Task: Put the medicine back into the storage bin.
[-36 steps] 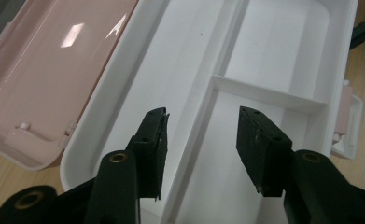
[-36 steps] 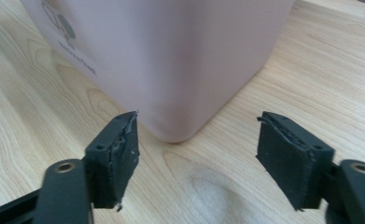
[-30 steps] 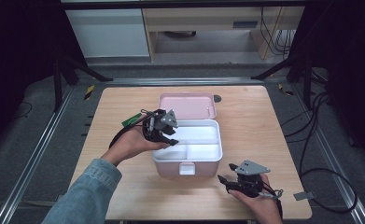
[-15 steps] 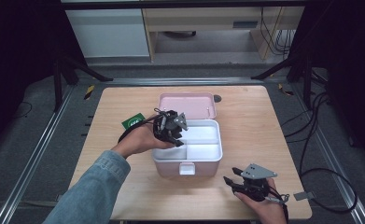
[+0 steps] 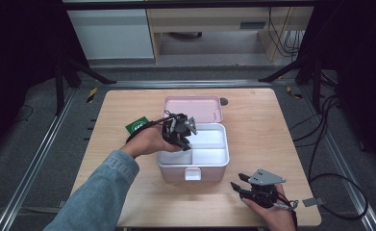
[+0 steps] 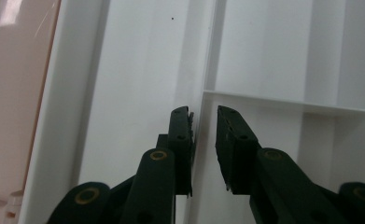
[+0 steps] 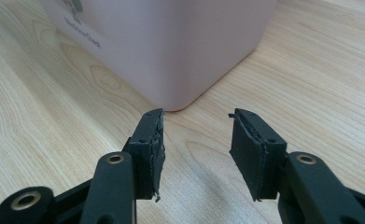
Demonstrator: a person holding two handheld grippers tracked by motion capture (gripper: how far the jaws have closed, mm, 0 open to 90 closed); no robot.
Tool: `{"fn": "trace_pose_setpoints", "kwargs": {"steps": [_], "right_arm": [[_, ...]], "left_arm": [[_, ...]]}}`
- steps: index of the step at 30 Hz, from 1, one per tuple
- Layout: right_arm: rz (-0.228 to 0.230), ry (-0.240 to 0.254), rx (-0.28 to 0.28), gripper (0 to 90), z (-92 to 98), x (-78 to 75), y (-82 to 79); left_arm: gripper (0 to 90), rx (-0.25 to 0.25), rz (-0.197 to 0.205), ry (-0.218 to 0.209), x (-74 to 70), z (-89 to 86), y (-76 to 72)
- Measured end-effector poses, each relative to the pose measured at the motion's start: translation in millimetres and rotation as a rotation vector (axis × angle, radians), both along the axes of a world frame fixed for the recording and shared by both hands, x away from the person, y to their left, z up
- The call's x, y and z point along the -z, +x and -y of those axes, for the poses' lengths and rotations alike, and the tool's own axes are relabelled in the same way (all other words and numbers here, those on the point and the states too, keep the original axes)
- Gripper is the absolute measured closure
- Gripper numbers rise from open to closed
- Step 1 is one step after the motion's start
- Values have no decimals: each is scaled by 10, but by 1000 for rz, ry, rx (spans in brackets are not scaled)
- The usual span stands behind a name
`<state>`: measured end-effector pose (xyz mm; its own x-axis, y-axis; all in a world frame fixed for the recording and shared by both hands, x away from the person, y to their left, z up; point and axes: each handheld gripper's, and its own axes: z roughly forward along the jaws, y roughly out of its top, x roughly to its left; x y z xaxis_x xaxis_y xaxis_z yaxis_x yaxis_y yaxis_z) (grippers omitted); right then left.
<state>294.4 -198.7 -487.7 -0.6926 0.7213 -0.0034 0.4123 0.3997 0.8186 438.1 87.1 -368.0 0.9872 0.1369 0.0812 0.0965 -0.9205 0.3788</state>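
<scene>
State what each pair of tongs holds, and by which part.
Nothing. The left tongs, just closing, straddle the divider of the white tray without clearly gripping it; the right tongs, also closing, are empty beside the pink box.

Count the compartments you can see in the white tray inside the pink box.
3 in the white tray: a long one at left under the left gripper, two at right, rear and front. Others may be hidden.
</scene>
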Motion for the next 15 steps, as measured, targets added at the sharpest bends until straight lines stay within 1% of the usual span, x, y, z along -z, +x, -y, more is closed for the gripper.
{"fn": "trace_pose_setpoints", "kwargs": {"steps": [2, 7, 10, 15], "right_arm": [[0, 0, 1, 546, 5, 0, 3], [-3, 3, 1, 549, 16, 3, 7], [-4, 6, -3, 551, 8, 7, 6], [-5, 5, -6, 550, 5, 11, 7]], "left_arm": [[766, 11, -4, 12, -3, 20, 11], [779, 22, -16, 20, 17, 56, 32], [787, 25, -21, 19, 31, 57, 40], [809, 25, -18, 17, 33, 51, 50]]}}
